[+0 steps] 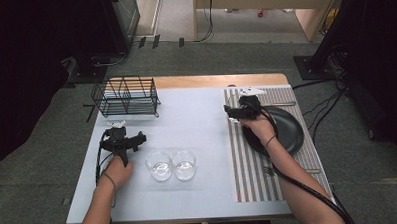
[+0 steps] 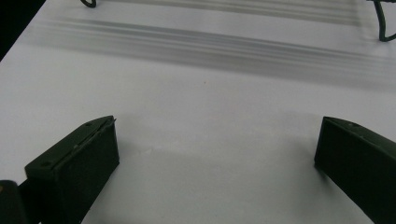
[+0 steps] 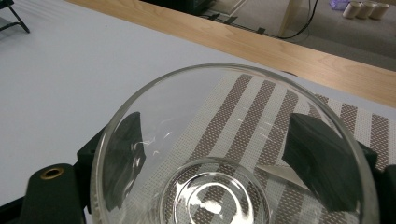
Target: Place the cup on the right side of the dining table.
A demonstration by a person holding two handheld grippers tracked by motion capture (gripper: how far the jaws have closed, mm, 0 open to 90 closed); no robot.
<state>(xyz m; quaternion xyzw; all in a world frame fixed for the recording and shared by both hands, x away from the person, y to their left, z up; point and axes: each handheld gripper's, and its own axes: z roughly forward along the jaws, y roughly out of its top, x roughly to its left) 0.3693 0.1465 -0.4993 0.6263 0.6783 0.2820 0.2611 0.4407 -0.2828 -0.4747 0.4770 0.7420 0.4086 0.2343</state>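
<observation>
My right gripper [image 3: 219,154] holds a clear drinking glass [image 3: 219,196] between its jaws, one jaw on each side of the bowl, mouth toward the camera. It hangs over the left edge of a striped placemat [image 3: 261,107]. In the high view this right gripper [image 1: 241,108] is beside a dark plate [image 1: 287,131]. My left gripper [image 1: 118,129] rests low on the white table, open, just in front of a black wire rack [image 1: 126,97]. Bare tabletop lies between the jaws of the left gripper [image 2: 217,140]. Two more clear glasses [image 1: 171,165] stand side by side near the front middle.
The striped placemat [image 1: 248,175] covers the table's right part, with the dark plate on it. A wooden strip [image 1: 215,81] runs along the table's far edge. The rack's feet [image 2: 385,28] stand just ahead of my left gripper. Cables trail from both grippers.
</observation>
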